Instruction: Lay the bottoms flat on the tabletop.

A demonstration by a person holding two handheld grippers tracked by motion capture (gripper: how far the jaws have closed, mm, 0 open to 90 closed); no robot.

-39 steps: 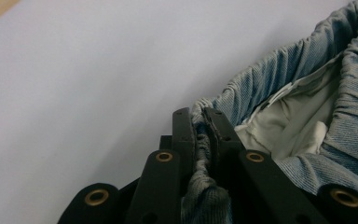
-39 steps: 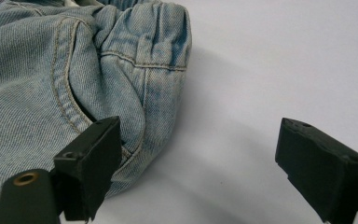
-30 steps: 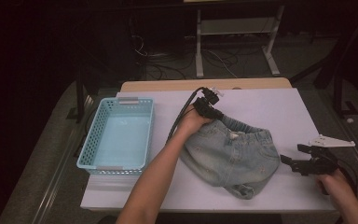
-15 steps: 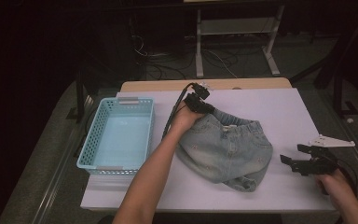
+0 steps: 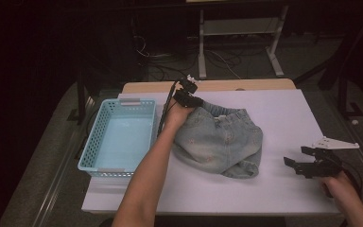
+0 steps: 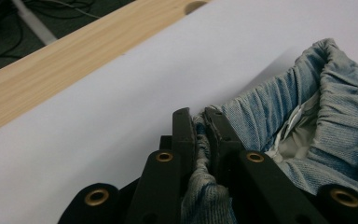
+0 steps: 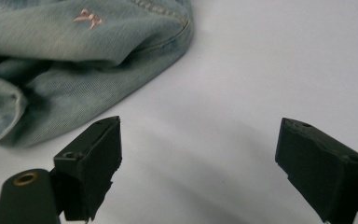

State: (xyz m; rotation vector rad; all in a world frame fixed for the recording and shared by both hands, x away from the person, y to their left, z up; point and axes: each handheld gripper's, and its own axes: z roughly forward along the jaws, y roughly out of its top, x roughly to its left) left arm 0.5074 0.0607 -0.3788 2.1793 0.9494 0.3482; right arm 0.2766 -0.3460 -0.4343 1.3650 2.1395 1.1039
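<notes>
Denim shorts (image 5: 217, 142) — waistband pinched in left tongs (image 6: 200, 126) — right tongs (image 7: 198, 158) gape empty.

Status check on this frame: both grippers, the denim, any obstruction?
Left gripper shut on denim shorts waistband. Right gripper open, empty, beside them. Basket apart, nothing blocking.

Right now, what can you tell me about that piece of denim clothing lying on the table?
The denim garment looks like small, faded light-blue jeans or shorts with a gathered elastic waistband, pale lining and a tiny pink embroidered mark. It lies crumpled on the white table, right of the blue basket, apart from it. The left gripper is shut on the waistband edge at the far side. The right gripper is open beside it, not touching.
</notes>
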